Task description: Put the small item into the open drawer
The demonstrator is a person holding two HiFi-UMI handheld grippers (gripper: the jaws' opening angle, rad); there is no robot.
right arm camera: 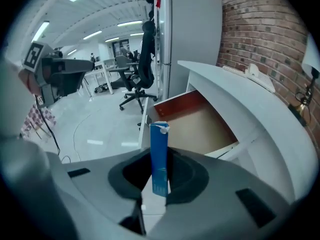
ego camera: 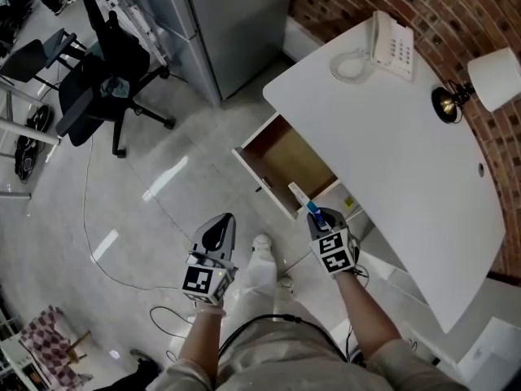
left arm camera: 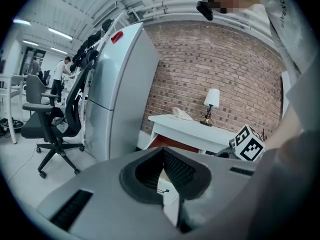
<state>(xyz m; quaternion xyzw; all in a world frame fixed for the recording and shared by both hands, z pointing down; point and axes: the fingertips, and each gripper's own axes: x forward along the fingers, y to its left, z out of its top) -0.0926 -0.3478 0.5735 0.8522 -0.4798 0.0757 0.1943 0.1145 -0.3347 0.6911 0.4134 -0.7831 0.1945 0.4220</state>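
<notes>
The small item is a slim blue carton (right arm camera: pixel 159 154) with a white end, standing upright between the jaws of my right gripper (right arm camera: pixel 160 160), which is shut on it. In the head view the right gripper (ego camera: pixel 314 213) holds the carton (ego camera: pixel 299 194) just at the front edge of the open drawer (ego camera: pixel 286 158). The drawer has a bare wooden bottom (right arm camera: pixel 200 125) and sticks out of the white desk (ego camera: pixel 407 145). My left gripper (ego camera: pixel 219 231) hangs over the floor to the left of the drawer, with its jaws together and nothing in them.
On the desk stand a white telephone (ego camera: pixel 391 46) and a lamp (ego camera: pixel 482 83) against the brick wall. A tall grey cabinet (ego camera: pixel 236 23) stands left of the desk, and a black office chair (ego camera: pixel 104 81) farther left. A thin cable (ego camera: pixel 98 251) lies on the floor.
</notes>
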